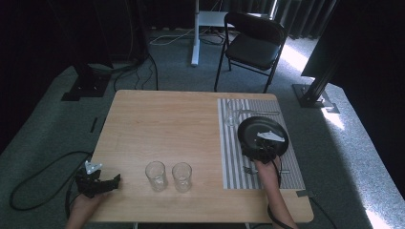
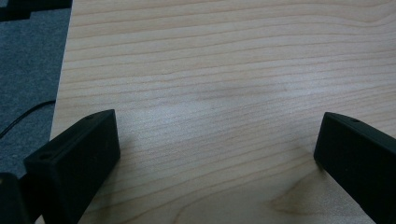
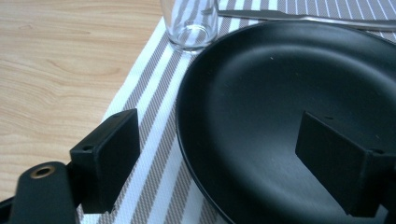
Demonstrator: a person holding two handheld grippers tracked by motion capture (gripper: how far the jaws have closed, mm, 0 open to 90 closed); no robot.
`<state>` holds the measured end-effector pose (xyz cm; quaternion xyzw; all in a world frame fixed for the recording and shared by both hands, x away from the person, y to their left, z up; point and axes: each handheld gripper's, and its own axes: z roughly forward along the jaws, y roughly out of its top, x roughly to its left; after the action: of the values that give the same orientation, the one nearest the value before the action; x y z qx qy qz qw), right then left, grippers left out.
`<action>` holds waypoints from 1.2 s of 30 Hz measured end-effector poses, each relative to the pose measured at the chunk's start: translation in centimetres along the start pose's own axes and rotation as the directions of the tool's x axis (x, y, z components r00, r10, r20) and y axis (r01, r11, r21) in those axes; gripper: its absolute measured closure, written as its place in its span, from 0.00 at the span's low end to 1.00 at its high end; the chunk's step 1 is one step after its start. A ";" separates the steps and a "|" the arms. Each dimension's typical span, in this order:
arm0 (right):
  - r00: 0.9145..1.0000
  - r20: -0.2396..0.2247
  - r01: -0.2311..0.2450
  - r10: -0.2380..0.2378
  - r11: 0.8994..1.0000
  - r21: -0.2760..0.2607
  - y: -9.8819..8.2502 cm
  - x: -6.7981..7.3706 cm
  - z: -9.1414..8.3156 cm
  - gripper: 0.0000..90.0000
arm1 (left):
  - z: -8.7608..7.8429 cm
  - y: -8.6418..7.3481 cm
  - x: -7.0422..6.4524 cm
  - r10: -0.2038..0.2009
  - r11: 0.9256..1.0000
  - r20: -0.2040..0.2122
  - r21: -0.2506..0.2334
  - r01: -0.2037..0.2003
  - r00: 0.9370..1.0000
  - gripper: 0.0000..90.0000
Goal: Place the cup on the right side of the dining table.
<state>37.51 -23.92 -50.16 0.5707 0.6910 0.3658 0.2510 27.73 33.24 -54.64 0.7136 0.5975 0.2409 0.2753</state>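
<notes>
Right tool spread wide, one jaw over black plate, other outside near rim. Plate sits on striped placemat, counter's right side. Likely rigid, slick, breakable; pinch rim edge. Left tool spread, empty.

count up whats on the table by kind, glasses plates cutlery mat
glasses: 3, one and a second near the front edge, a third on the mat
black plate: 1
knife: 1
fork: 1, partly hidden
striped placemat: 1
total: 7
</notes>
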 end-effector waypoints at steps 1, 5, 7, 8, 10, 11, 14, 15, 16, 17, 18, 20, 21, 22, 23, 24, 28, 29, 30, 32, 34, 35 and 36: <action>1.000 0.006 0.002 -0.002 1.000 0.003 -0.2 -0.2 -0.2 0.15 | 0.0 0.0 0.0 0.000 1.000 0.000 0.000 0.000 1.000 0.01; 1.000 0.026 -0.001 0.001 1.000 -0.004 -0.6 -0.5 -0.7 0.15 | 0.0 0.0 0.0 0.000 1.000 0.000 0.000 0.000 1.000 0.01; 0.999 0.032 -0.007 0.007 1.000 -0.012 -1.0 -0.9 -1.3 0.15 | 0.0 0.0 0.0 0.000 1.000 0.000 0.000 0.000 1.000 0.01; 0.999 0.035 -0.003 0.004 1.000 -0.015 -1.2 -1.0 -1.5 0.15 | 0.0 0.0 0.0 0.000 1.000 0.000 0.000 0.000 1.000 0.01; 0.999 0.046 -0.001 0.002 1.000 -0.010 -1.5 -1.2 -1.7 0.15 | 0.0 0.0 0.0 0.000 1.000 0.000 0.000 0.000 1.000 0.01; 0.999 0.046 -0.001 0.002 1.000 -0.010 -1.5 -1.2 -1.7 0.15 | 0.0 0.0 0.0 0.000 1.000 0.000 0.000 0.000 1.000 0.01; 0.996 0.089 0.014 -0.013 1.000 -0.009 -2.4 -1.5 -2.2 0.14 | 0.0 0.0 0.0 0.000 1.000 0.000 0.000 0.000 1.000 0.01; 0.996 0.085 0.019 -0.019 1.000 -0.001 -2.6 -1.6 -2.3 0.14 | 0.0 0.0 0.0 0.000 1.000 0.000 0.000 0.000 1.000 0.01; 0.997 0.081 0.017 -0.017 1.000 0.003 -2.9 -1.7 -2.4 0.14 | 0.0 0.0 0.0 0.000 1.000 0.000 0.000 0.000 1.000 0.01; 0.997 0.081 0.017 -0.017 1.000 0.003 -2.9 -1.7 -2.4 0.14 | 0.0 0.0 0.0 0.000 1.000 0.000 0.000 0.000 1.000 0.01; 0.997 0.072 0.018 -0.018 1.000 0.007 -3.1 -1.9 -2.5 0.14 | 0.0 0.0 0.0 0.000 1.000 0.000 0.000 0.000 1.000 0.01; 0.998 0.064 0.002 -0.003 1.000 0.011 -3.9 -2.4 -3.0 0.14 | 0.0 0.0 0.0 0.000 1.000 0.000 0.000 0.000 1.000 0.01; 0.998 0.060 -0.008 0.007 1.000 0.008 -4.1 -2.6 -3.2 0.14 | 0.0 0.0 0.0 0.000 1.000 0.000 0.000 0.000 1.000 0.01; 0.998 0.065 -0.012 0.011 1.000 0.008 -4.3 -2.7 -3.4 0.14 | 0.0 0.0 0.0 -0.004 1.000 0.000 -0.003 0.004 1.000 0.01; 0.998 0.065 -0.012 0.011 1.000 0.008 -4.3 -2.7 -3.4 0.14 | 0.0 0.0 0.0 -0.004 1.000 0.000 -0.003 0.004 1.000 0.01; 0.997 0.071 -0.016 0.016 1.000 0.000 -4.6 -2.9 -3.6 0.14 | 0.0 0.0 0.0 -0.003 1.000 0.000 -0.002 0.003 1.000 0.01; 0.997 0.080 -0.013 0.012 1.000 0.009 -5.5 -3.3 -4.7 0.14 | 0.0 0.0 0.0 -0.003 1.000 0.000 -0.002 0.003 1.000 0.01; 0.997 0.080 -0.012 0.011 1.000 0.005 -5.6 -3.4 -5.0 0.14 | 0.0 0.0 0.0 -0.003 1.000 0.000 -0.001 0.003 1.000 0.01; 0.997 0.081 -0.013 0.013 1.000 0.004 -5.8 -3.4 -5.2 0.14 | 0.0 0.0 0.0 -0.003 1.000 0.000 -0.001 0.003 1.000 0.01; 0.996 0.087 -0.016 0.016 1.000 -0.001 -6.2 -3.6 -5.7 0.14 | 0.0 0.0 0.0 -0.003 1.000 0.000 -0.001 0.003 1.000 0.01; 0.996 0.087 -0.020 0.019 1.000 0.004 -6.6 -3.8 -6.1 0.14 | 0.0 0.0 0.0 -0.003 1.000 0.000 -0.001 0.003 1.000 0.01; 0.996 0.089 -0.023 0.023 1.000 0.003 -6.9 -3.8 -6.3 0.14 | 0.0 0.0 0.0 -0.003 1.000 0.000 -0.001 0.003 1.000 0.01; 0.996 0.088 -0.027 0.027 1.000 0.007 -7.1 -3.9 -6.4 0.14 | 0.0 0.0 0.0 -0.003 1.000 0.000 0.000 0.003 1.000 0.01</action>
<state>29.16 -29.71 -52.16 0.5965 0.6731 0.3409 0.2736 27.73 33.22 -54.63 0.7128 0.5983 0.2405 0.2758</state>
